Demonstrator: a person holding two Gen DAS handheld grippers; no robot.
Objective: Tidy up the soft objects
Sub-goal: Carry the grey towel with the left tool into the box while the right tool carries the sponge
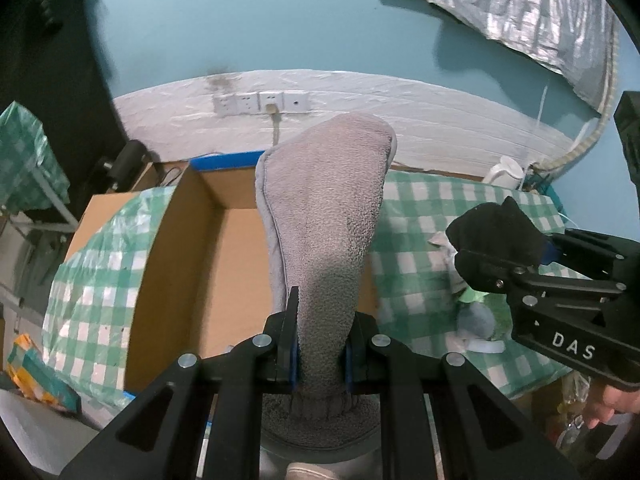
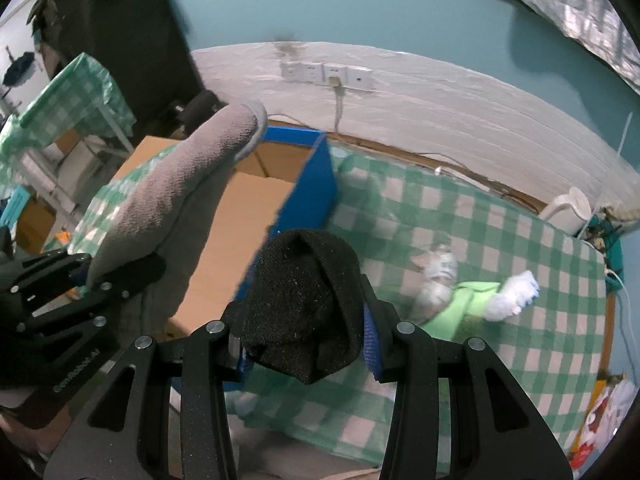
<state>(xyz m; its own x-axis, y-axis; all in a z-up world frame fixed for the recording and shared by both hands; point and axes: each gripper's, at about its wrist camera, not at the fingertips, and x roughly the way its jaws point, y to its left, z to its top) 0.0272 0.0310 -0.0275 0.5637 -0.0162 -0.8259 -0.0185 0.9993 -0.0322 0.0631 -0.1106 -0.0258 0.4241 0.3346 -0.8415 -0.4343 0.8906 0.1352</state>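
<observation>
Left tool (image 1: pixel 318 344): clamped on a grey slipper (image 1: pixel 324 216), held up over the open cardboard box (image 1: pixel 176 240), toe pointing toward the wall.
Right tool (image 2: pixel 304 344): closed around a bunched black sock (image 2: pixel 304 320), held above the counter (image 2: pixel 520 248) just beside the box's blue side.
Box: sits at the left end of the counter, on the green checked cloth.
Stuffed toy (image 2: pixel 460 300): lies on the cloth toward the right end, green body, white paw.
Kettle (image 2: pixel 568 208): white, at the far right corner.

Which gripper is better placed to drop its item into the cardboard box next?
Left: its gripper holds the grey slipper directly over the cardboard box; the right gripper's black sock sits beside it.
</observation>
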